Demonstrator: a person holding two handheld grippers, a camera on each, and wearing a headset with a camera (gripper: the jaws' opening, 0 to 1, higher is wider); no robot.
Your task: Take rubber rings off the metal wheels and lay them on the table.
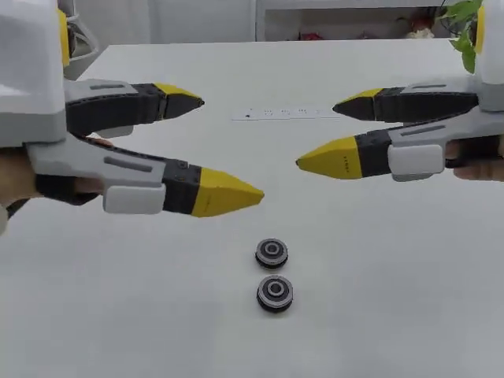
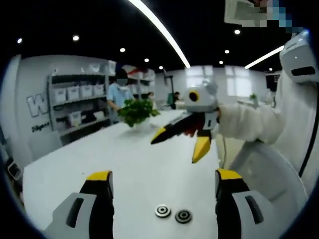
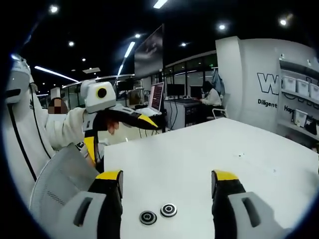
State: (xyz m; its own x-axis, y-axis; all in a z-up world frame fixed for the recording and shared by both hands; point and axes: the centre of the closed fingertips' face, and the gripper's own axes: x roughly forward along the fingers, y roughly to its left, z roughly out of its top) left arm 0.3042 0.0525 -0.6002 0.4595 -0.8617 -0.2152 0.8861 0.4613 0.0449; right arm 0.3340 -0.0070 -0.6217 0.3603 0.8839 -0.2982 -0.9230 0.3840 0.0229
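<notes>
Left tongs point(image 1: 230, 148) and right tongs point(image 1: 316, 135) hang wide open and empty above the desk point(image 1: 394, 276). The far wheel point(image 1: 272, 253) and near wheel point(image 1: 275, 293) lie flat just beside each other at near centre, rings apparently on. Pinching one may nudge its neighbour, or a small wheel may slip away.

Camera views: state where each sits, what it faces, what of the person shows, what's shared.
Head view: on the headset, facing down over the white table; a hand shows.
Left gripper view: on the left gripper, facing the right gripper and white sleeve.
Right gripper view: on the right gripper, facing the left and its sleeve.
All share two black-ringed metal wheels.
</notes>
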